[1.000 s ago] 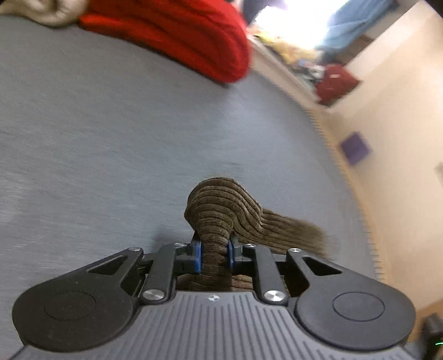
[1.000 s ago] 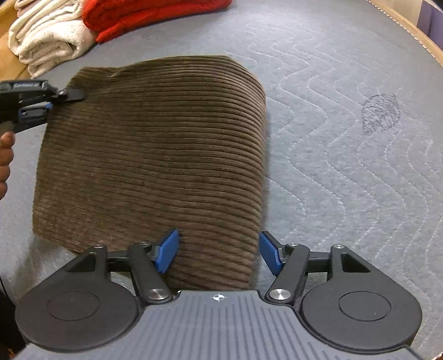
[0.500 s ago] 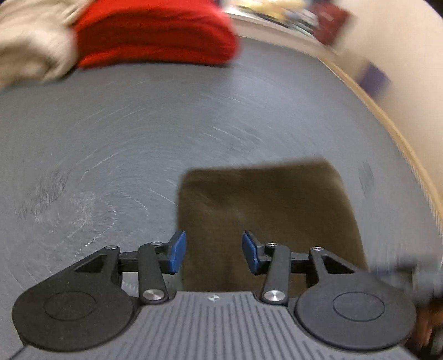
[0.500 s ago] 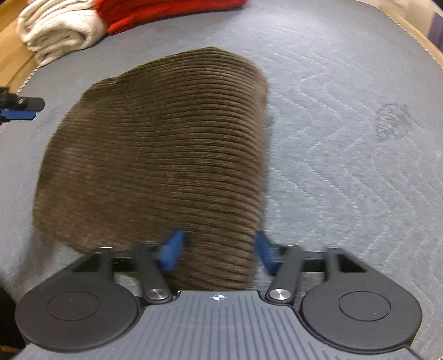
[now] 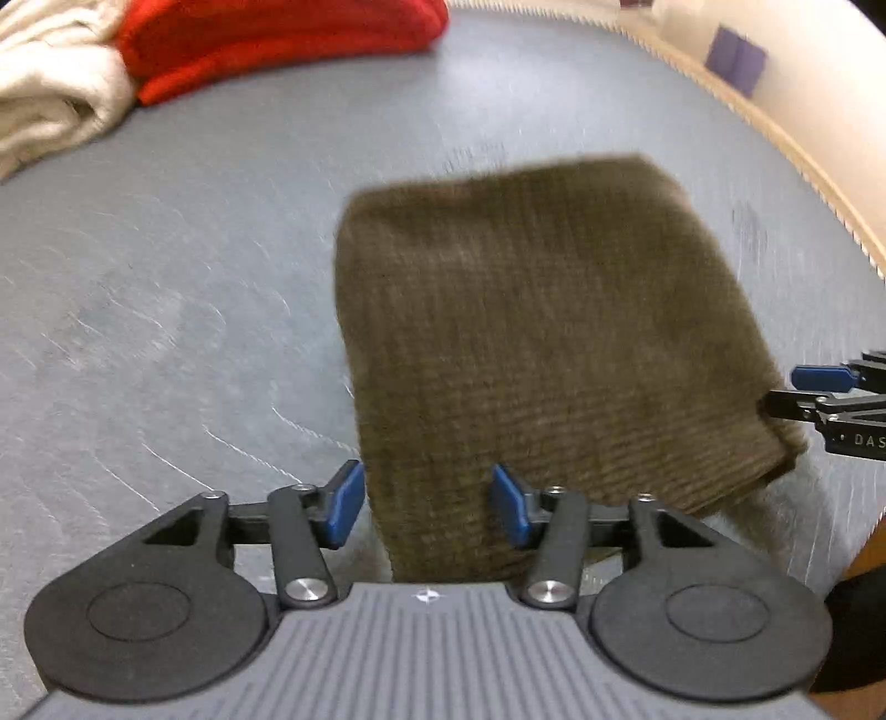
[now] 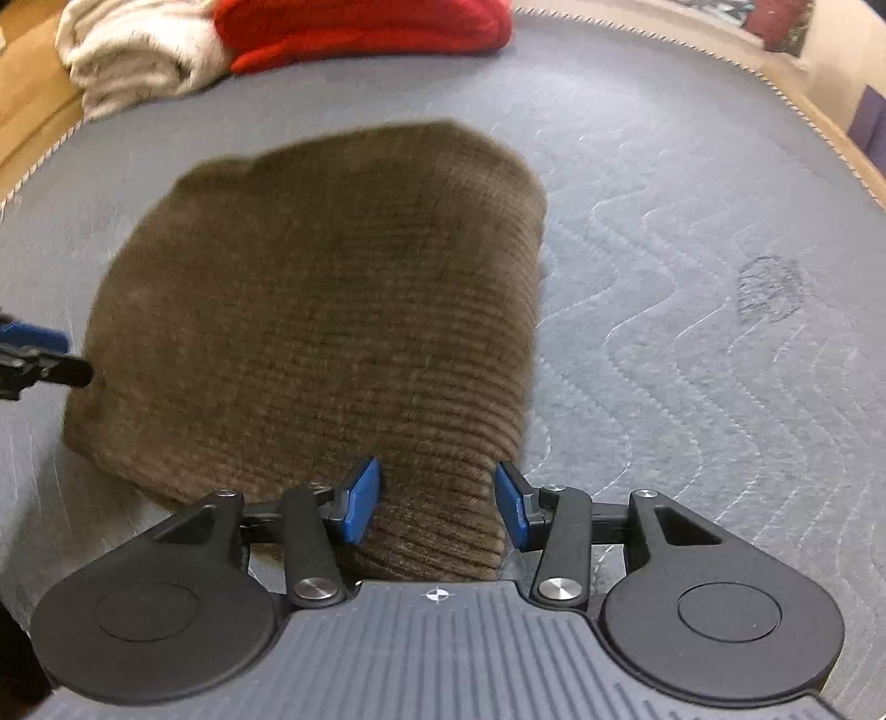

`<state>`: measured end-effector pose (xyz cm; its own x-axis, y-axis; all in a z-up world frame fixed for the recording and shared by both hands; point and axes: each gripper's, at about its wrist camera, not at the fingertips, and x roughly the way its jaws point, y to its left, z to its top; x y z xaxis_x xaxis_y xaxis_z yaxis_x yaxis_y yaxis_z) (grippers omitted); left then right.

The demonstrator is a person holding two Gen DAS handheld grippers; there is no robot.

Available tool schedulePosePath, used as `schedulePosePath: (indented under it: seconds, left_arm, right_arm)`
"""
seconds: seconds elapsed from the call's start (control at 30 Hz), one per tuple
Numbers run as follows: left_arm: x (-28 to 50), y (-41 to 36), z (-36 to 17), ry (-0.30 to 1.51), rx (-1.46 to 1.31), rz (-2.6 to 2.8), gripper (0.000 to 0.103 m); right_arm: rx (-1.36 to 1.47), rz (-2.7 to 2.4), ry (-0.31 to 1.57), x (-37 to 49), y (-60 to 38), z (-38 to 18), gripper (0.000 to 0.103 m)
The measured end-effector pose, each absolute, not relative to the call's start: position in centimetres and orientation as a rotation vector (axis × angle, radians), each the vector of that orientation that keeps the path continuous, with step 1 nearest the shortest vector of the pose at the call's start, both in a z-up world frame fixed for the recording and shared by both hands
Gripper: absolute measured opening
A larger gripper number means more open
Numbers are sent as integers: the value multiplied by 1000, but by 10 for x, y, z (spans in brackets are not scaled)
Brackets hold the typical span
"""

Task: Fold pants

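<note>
The brown corduroy pants [image 5: 542, 332] lie folded into a rough rectangle on the grey mattress [image 5: 166, 277]; they also show in the right wrist view [image 6: 321, 310]. My left gripper [image 5: 427, 507] is open, its blue pads on either side of the near left corner of the pants. My right gripper [image 6: 437, 507] is open, its pads on either side of the near right corner. The right gripper shows at the right edge of the left wrist view [image 5: 825, 387]. The left gripper shows at the left edge of the right wrist view [image 6: 33, 354].
A folded red garment [image 5: 277, 39] and a cream towel [image 5: 44, 94] lie at the far end of the mattress; they also show in the right wrist view, red [image 6: 360, 27] and cream [image 6: 133, 55]. The mattress edge [image 5: 775, 127] runs along the right by a wall.
My left gripper has let go of the pants' bunched fold and swung round to the near edge, open. The pants now lie flat. My right gripper stays open, narrower, at its corner.
</note>
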<state>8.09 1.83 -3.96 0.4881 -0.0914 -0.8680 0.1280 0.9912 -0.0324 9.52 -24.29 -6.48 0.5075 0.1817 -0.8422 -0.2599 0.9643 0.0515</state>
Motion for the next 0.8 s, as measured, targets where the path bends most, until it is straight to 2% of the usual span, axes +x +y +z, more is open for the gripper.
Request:
schedulePosePath:
  seconds: [0.07,0.17,0.3,0.4,0.5,0.53,0.63,0.73,0.8]
  left_arm:
    - [73,18,-23,1011,20,-106,80]
    - [59,16,-1,979,-22,-67,81]
    - [33,8,33,896,-21,-31,83]
    - [9,1,57,818,1,6,87]
    - [-13,-1,71,784,-43,42,94]
    - [-20,-2,73,776,-61,52,102]
    - [-44,-11,58,784,-89,24,103]
    - [-44,-29,33,932,-60,-28,103]
    - [-38,-33,32,907,-58,-41,103]
  right_arm:
    - [-68,242,949,88,-248,-51,50]
    - [-5,232,860,77,-255,-22,57]
    - [33,167,717,50,-258,23,78]
    - [83,150,659,26,-258,43,84]
    - [94,157,619,0,-252,52,88]
    - [92,158,608,-8,-251,52,88]
    - [91,154,586,-30,-248,43,88]
    - [113,114,632,-44,-250,21,88]
    - [129,103,673,-47,-246,9,88]
